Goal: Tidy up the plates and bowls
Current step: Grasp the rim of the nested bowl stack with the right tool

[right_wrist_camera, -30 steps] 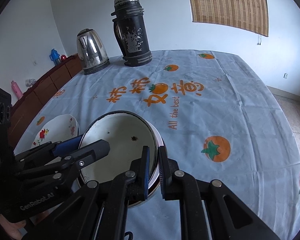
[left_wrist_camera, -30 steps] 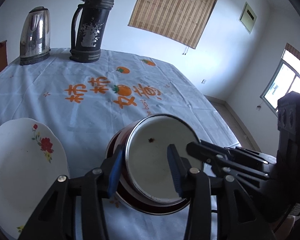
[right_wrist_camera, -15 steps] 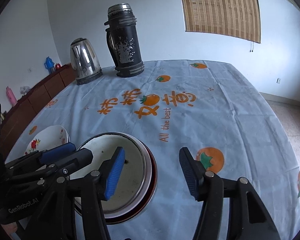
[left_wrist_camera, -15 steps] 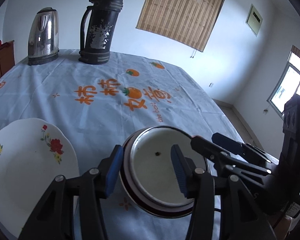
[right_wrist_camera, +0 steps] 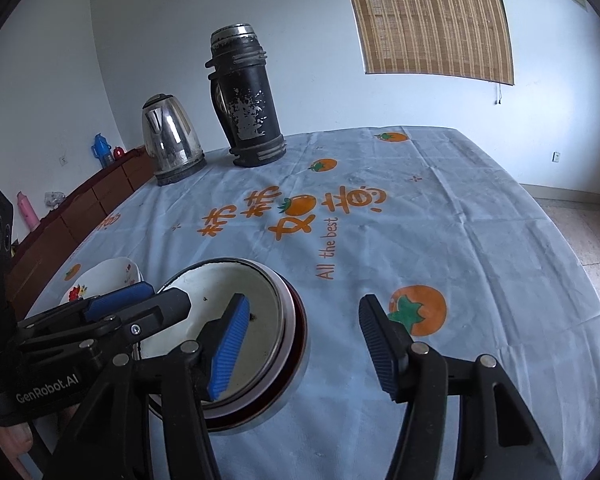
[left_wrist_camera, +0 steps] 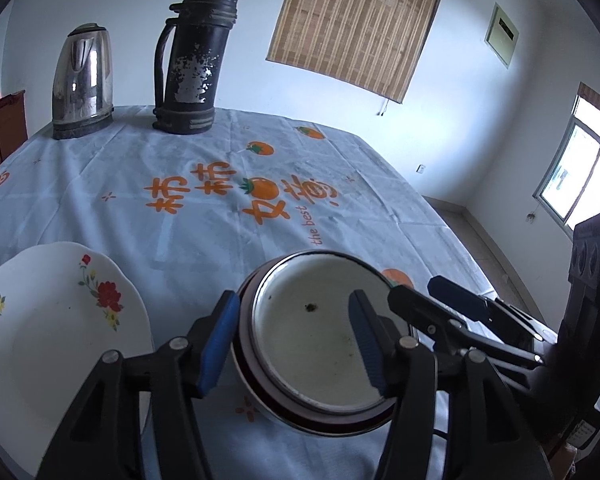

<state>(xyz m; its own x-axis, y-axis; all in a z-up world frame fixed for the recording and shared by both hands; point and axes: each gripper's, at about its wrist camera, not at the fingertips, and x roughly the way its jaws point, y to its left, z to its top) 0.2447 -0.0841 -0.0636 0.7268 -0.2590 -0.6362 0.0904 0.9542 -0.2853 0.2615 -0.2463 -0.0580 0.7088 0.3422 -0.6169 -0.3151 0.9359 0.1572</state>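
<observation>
left wrist view: stacked bowls [left_wrist_camera: 320,344] rest on the worktop [left_wrist_camera: 180,216], near rim between the opening left tongs [left_wrist_camera: 290,334]; right tongs [right_wrist_camera: 300,340] apart, straddling the right rim, untouched.

A steel kettle [left_wrist_camera: 82,84] and a tall black flask [left_wrist_camera: 194,60] with worn paint stand side by side at the far end of the surface [left_wrist_camera: 220,184], on a pale blue cloth printed with oranges. A bamboo blind [left_wrist_camera: 356,26] hangs on the white wall behind.

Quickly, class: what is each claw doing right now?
Left claw: opening, straddling the bowl's near-left rim, not gripping.
Right claw: open, holding nothing.
</observation>
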